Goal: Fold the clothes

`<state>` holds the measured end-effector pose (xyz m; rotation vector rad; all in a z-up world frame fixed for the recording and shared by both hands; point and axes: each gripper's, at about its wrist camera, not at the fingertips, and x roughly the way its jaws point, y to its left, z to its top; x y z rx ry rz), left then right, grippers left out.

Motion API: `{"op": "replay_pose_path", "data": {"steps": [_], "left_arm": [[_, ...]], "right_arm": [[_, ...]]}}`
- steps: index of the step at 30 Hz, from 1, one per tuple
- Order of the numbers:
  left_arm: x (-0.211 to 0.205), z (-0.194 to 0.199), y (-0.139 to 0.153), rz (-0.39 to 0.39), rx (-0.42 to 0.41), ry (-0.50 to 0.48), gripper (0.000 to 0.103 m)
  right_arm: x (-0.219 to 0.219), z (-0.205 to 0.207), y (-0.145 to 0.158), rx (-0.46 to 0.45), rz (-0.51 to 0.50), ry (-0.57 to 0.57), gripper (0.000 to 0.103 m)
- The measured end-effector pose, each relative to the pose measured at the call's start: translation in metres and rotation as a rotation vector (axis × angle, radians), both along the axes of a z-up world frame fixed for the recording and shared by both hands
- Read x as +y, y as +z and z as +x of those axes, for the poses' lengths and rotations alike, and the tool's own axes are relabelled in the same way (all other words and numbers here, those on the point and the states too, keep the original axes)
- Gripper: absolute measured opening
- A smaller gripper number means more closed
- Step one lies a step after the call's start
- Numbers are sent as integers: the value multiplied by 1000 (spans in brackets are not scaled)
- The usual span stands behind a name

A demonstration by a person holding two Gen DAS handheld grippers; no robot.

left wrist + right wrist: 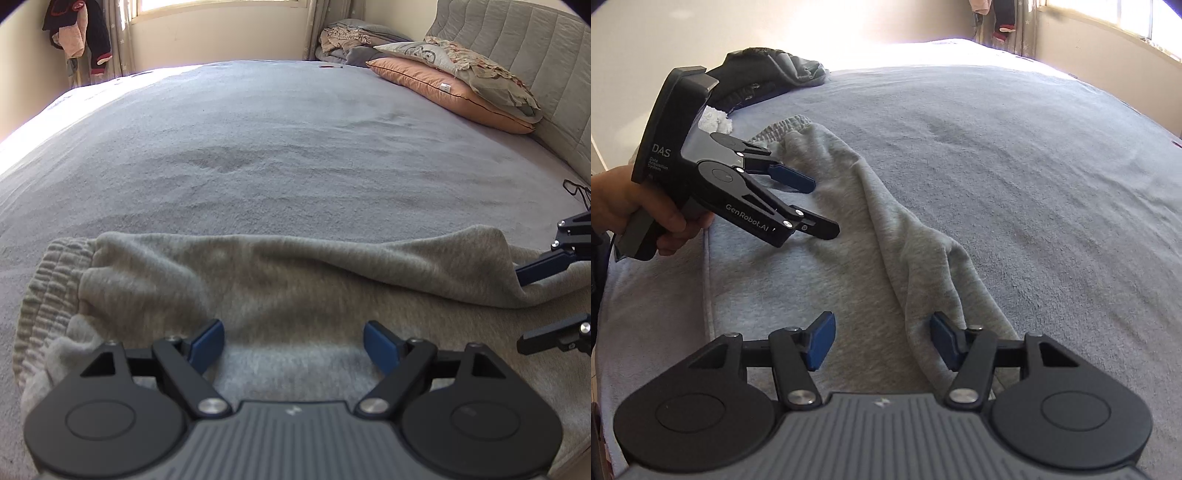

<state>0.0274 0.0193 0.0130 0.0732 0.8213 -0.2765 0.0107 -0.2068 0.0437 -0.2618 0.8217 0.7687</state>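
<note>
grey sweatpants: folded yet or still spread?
Partly folded. The grey sweatpants lie lengthwise on the bed, one layer doubled over along a ridge; not yet folded crosswise.

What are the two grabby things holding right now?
Nothing. The left hand-held gripper and the right hand-held gripper are both open over the grey sweatpants on the bed.

I'm in a home bedroom: wide grey bed point(277, 147), pillows point(454, 81) at two o'clock, padded headboard point(535, 40), clothes point(77, 33) hanging at eleven.
</note>
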Motion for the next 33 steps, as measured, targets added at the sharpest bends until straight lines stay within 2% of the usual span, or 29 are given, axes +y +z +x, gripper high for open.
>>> {"op": "replay_pose_path", "data": {"steps": [4,7,13,16,18,20,21,23,27,31,33], "left_arm": [[1,0,0,-3,1,-1,84],[1,0,1,-7,2,-1,85],[1,1,1,-5,1,-2,85],[1,1,1,-7,2,-2,85],[1,1,1,-9,3,-2,85],[1,1,1,-11,4,-2,85],[1,1,1,-13,5,-2,85],[2,1,1,-16,6,-2,85],[2,1,2,-13,6,-1,85],[0,0,1,-8,3,-1,86],[1,0,1,-9,3,-1,86]], "right_arm": [[-8,24,-1,-11,90,-107,63],[-17,37,-1,2,133,-143,66],[-52,81,-9,173,300,-200,66],[-56,103,-18,219,332,-233,65],[-58,115,-27,282,361,-247,65],[-58,121,-35,361,402,-224,65],[-56,119,-35,369,414,-201,65],[-48,106,-25,315,411,-141,65],[-34,68,-6,209,338,10,65],[-24,48,-8,210,287,95,65],[-19,50,-15,223,246,57,65]]}}
